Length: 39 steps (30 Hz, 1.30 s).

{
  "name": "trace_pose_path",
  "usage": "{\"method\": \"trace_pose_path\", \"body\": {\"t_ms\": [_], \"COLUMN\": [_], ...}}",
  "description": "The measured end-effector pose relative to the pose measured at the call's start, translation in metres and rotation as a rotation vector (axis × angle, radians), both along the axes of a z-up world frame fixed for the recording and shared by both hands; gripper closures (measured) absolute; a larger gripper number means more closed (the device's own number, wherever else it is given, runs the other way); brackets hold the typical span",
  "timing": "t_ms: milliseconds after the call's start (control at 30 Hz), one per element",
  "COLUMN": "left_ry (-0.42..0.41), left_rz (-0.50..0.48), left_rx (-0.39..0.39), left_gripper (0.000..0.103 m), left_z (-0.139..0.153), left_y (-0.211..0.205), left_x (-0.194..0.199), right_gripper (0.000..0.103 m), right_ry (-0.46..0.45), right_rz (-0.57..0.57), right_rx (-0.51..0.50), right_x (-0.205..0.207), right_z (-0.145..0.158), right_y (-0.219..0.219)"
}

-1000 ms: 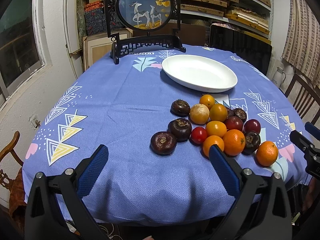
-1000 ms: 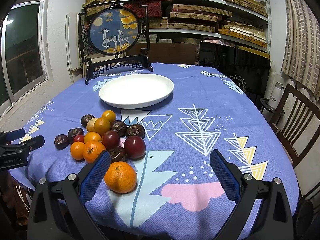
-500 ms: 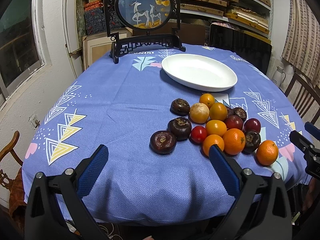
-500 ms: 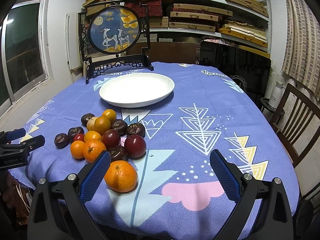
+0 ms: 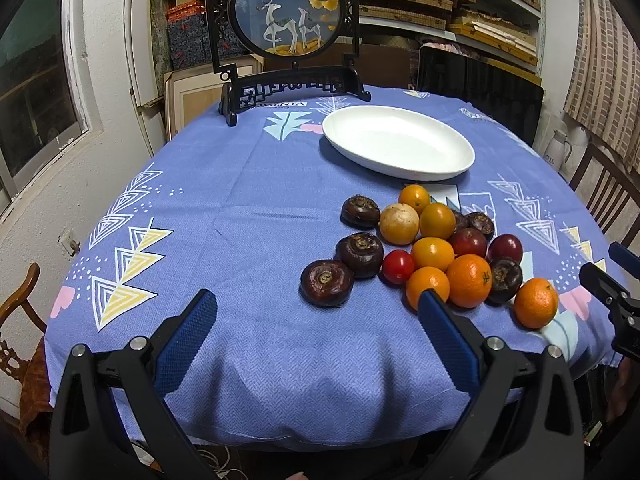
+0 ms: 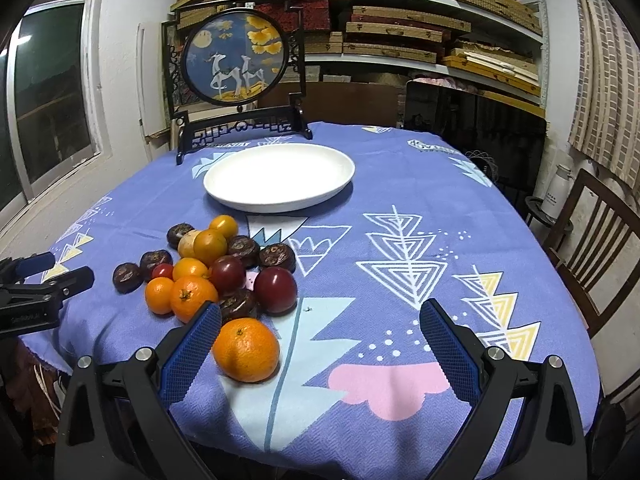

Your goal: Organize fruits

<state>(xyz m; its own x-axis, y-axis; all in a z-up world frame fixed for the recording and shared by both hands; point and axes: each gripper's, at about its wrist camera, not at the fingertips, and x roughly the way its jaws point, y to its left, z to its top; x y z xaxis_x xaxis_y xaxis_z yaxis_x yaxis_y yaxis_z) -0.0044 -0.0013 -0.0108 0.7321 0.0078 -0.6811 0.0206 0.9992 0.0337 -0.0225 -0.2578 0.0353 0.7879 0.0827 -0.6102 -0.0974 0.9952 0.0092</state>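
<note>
Fruits (image 5: pixel 434 254) clustered near white plate (image 5: pixel 398 148); both grippers apparently empty, spread.

A round table under a blue patterned tablecloth (image 6: pixel 400 216) serves as the landmark. At its far edge stands a round deer-picture screen (image 5: pixel 286 10) in a black carved stand. Behind the table, wall shelves (image 6: pixel 400 28) carry stacked flat boxes. A window (image 6: pixel 48 92) is on the wall to the table's left. To its right stand a wooden chair (image 6: pixel 592 248) and a white thermos jug (image 6: pixel 558 192).
</note>
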Motion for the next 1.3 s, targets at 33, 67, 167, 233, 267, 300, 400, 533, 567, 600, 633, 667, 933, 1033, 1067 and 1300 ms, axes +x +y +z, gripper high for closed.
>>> {"method": "trace_pose_path", "body": {"t_ms": [33,67,167,233,267,300,400,533,567,600,633,667,933,1033,1067,1300], "left_ry": [0.004,0.008,0.028,0.04,0.045,0.05,0.056,0.069,0.073,0.076,0.077,0.076,0.12,0.102,0.09,0.105], "left_rz": [-0.001,0.0,-0.005,-0.006,-0.008,-0.01,-0.012,-0.005,-0.004,-0.003,-0.004,-0.004,-0.018,-0.065,-0.082,-0.173], "left_rx": [0.006,0.011,0.021,0.029,0.032,0.036,0.047,0.049,0.049,0.051,0.056,0.062,0.103,0.116,0.117,0.011], "left_gripper": [0.005,0.005,0.005,0.005,0.005,0.005,0.005,0.005,0.005,0.005,0.005,0.005,0.005,0.004,0.004,0.063], "left_z": [-0.001,-0.003,-0.009,-0.011,-0.012,-0.013,-0.015,-0.018,-0.019,-0.02,-0.021,-0.022,-0.041,-0.043,-0.044,-0.047], "left_y": [0.0,0.0,0.0,0.002,0.002,0.001,0.0,0.002,0.003,0.003,0.003,0.003,0.007,0.0,-0.001,0.005], "left_x": [0.0,0.0,0.002,0.004,0.005,0.005,0.007,0.011,0.013,0.015,0.017,0.019,0.051,0.056,0.057,0.058], "right_gripper": [0.003,0.003,0.003,0.005,0.01,0.012,0.019,0.039,0.057,0.056,0.057,0.057,0.057,0.057,0.057,0.057], "right_ry": [0.006,0.017,0.073,0.092,0.095,0.098,0.113,0.134,0.142,0.14,0.135,0.132,0.113,0.112,0.111,0.094], "right_rz": [0.015,0.035,0.11,0.133,0.143,0.157,0.175,0.194,0.22,0.221,0.216,0.214,0.179,0.178,0.178,0.174], "right_rx": [-0.003,-0.009,-0.035,-0.053,-0.06,-0.068,-0.079,-0.028,0.008,0.011,0.004,0.005,0.047,0.051,0.052,0.07], "right_x": [0.0,-0.001,-0.001,0.002,0.004,0.006,0.014,0.021,0.021,0.02,0.02,0.019,0.015,0.017,0.017,0.019], "right_z": [-0.001,-0.004,-0.018,-0.023,-0.024,-0.026,-0.031,-0.035,-0.035,-0.035,-0.035,-0.035,-0.031,-0.032,-0.032,-0.029], "right_y": [0.002,0.003,0.013,0.02,0.023,0.027,0.034,0.031,0.029,0.029,0.028,0.027,0.007,0.007,0.007,0.002]}}
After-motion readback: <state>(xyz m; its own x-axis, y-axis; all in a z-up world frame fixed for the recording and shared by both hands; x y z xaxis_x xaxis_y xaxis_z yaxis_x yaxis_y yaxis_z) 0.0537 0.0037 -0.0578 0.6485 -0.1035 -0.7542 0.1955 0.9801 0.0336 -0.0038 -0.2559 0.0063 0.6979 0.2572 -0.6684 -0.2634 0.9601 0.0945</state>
